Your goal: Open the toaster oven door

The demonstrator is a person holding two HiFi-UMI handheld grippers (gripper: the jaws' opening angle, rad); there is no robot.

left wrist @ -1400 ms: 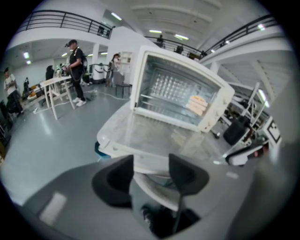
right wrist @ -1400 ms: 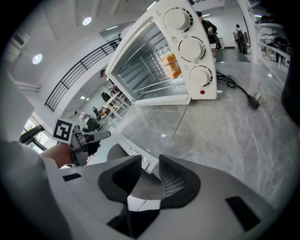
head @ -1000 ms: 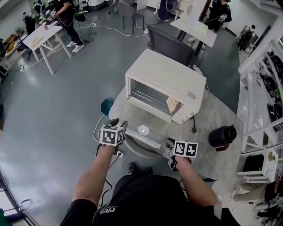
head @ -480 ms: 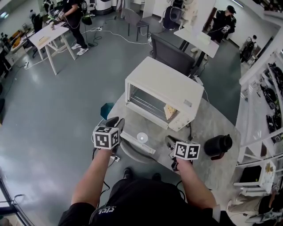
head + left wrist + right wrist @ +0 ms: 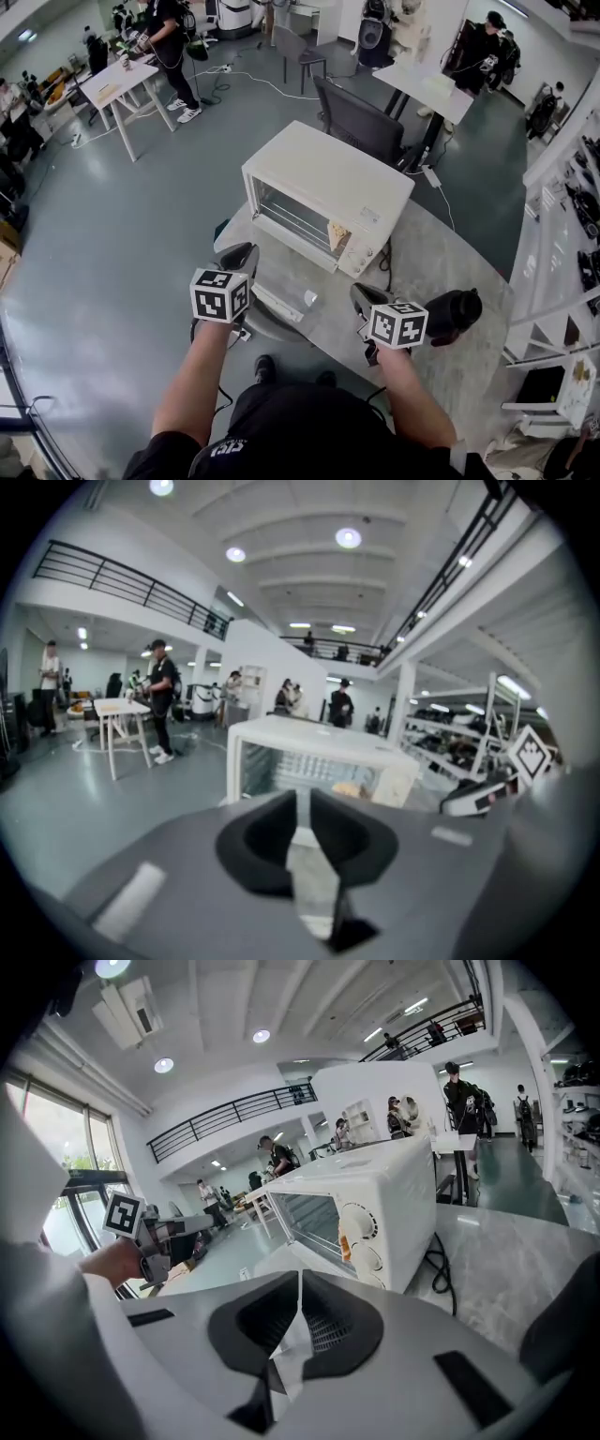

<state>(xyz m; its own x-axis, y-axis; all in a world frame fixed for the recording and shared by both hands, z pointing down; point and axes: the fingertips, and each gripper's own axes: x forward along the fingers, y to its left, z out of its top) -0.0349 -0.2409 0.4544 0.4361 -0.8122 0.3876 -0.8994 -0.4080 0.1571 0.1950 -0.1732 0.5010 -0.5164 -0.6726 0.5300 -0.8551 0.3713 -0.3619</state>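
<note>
Head view: the white toaster oven (image 5: pixel 328 178) stands on a round grey table (image 5: pixel 450 246), front toward the person. Its door (image 5: pixel 284 300) is already folded down flat, leaving the cavity open. The left gripper (image 5: pixel 237 255) hangs over the table's near-left edge, just beside the lowered door. The right gripper (image 5: pixel 364 298) hangs off the door's right end, near a black jug (image 5: pixel 452 314). Neither touches the oven. A dark chair (image 5: pixel 361 117) stands behind the table.

Left gripper view: the left gripper (image 5: pixel 301 799) points at the toaster oven (image 5: pixel 319 752). Its jaws have just been closing and are nearly together, with a thin slit left and nothing in it. The right gripper (image 5: pixel 478 797) shows at the right.

Right gripper view: the right gripper (image 5: pixel 298 1281) has just been closing too. Its tips meet, clenched on nothing. Ahead stand the toaster oven (image 5: pixel 394 1194), its knobs (image 5: pixel 358 1224) and its black cord (image 5: pixel 441 1260). The left gripper (image 5: pixel 155 1241) shows at the left.
</note>
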